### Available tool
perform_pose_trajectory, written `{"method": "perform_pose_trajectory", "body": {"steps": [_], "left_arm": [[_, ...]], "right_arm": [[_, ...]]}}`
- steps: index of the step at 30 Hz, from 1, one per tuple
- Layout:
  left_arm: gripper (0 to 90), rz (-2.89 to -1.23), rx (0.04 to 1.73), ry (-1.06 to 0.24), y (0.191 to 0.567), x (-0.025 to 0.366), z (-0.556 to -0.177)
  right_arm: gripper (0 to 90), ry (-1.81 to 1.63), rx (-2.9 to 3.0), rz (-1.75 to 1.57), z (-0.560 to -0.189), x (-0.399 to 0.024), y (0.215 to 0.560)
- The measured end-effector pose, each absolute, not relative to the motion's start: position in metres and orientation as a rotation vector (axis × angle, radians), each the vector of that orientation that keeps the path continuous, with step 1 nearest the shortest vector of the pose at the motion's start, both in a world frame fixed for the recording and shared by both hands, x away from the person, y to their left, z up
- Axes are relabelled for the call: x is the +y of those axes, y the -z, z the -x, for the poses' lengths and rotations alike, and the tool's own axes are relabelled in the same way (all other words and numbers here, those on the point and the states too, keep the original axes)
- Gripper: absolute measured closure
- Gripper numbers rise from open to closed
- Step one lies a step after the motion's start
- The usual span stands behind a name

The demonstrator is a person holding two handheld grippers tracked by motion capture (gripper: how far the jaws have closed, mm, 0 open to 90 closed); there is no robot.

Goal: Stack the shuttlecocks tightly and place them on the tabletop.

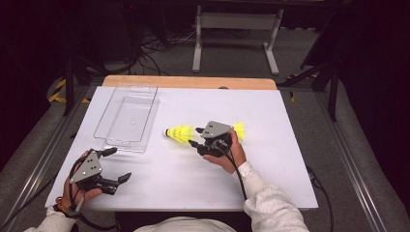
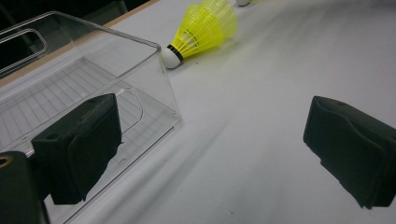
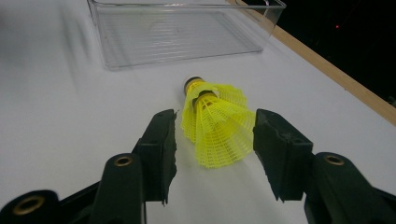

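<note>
Right gripper view has our right gripper half open around the shuttlecocks, nothing gripped, left gripper open, bin still empty.

second shuttlecock half behind right gripper

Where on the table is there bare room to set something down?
Bare patches: the white table right of the right gripper, and the near strip between it and the left gripper. Crowded: around the clear bin and yellow shuttlecocks.
</note>
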State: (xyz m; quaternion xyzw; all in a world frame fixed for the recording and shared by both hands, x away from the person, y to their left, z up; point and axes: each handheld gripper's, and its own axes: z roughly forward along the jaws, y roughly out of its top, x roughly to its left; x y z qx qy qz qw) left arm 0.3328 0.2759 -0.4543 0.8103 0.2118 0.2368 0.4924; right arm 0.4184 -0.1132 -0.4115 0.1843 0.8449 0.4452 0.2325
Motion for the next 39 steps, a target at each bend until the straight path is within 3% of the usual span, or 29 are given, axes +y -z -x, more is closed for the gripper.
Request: {"method": "perform_pose_trajectory", "body": {"steps": [7, 14, 16, 20, 39], "left_arm": [[5.5, -1.973, 0.511, -0.576, 0.454, 0.275, -0.333], [5.5, -1.977, 0.51, -0.576, 0.454, 0.275, -0.332], [5.5, -1.979, 0.507, -0.574, 0.454, 0.274, -0.333], [5.5, -1.977, 0.51, -0.566, 0.455, 0.274, -0.333], [5.6, -1.985, 0.504, -0.557, 0.455, 0.273, -0.332]], "right_arm": [[43.7, -1.217, 2.296, -0.498, -0.412, -0.12, 0.407], [30.6, -1.244, 2.216, -0.539, -0.403, -0.138, 0.397], [23.3, -1.233, 2.183, -0.563, -0.4, -0.144, 0.394], [19.5, -1.239, 2.132, -0.594, -0.395, -0.156, 0.391], [17.6, -1.131, 2.017, -0.721, -0.374, -0.224, 0.393]]}}
